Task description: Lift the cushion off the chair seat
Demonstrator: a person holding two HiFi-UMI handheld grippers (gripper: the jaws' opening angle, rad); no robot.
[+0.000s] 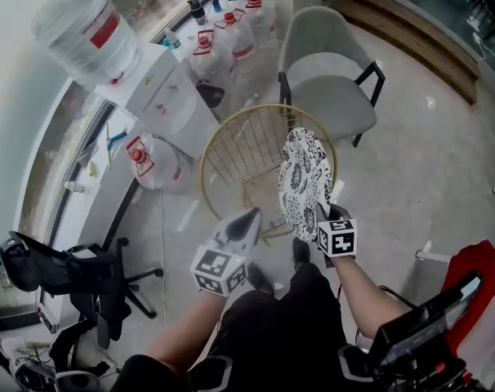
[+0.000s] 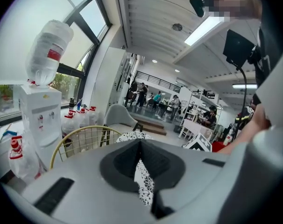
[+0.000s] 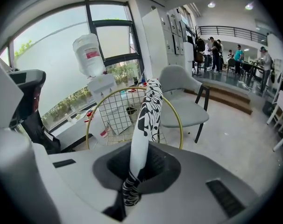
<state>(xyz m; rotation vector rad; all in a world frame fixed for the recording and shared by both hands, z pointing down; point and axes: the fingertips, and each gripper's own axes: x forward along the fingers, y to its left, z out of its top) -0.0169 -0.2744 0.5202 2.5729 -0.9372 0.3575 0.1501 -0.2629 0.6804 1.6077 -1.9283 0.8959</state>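
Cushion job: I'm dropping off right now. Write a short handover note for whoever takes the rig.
Right gripper: shut on the cushion's edge, holding it on edge in the air.
Left gripper: beside the cushion, apart from it in the head view. Its jaws show a narrow slit; open or shut is unclear.
Gold wire chair: below the cushion, nothing on its seat.
Done: cushion is off the seat.
Left: probably only setting it down somewhere.

An open-plan office: water dispenser [image 1: 162, 96], swivel chair [image 1: 72, 272], people [image 3: 216, 50] at distant desks [image 2: 197, 125].
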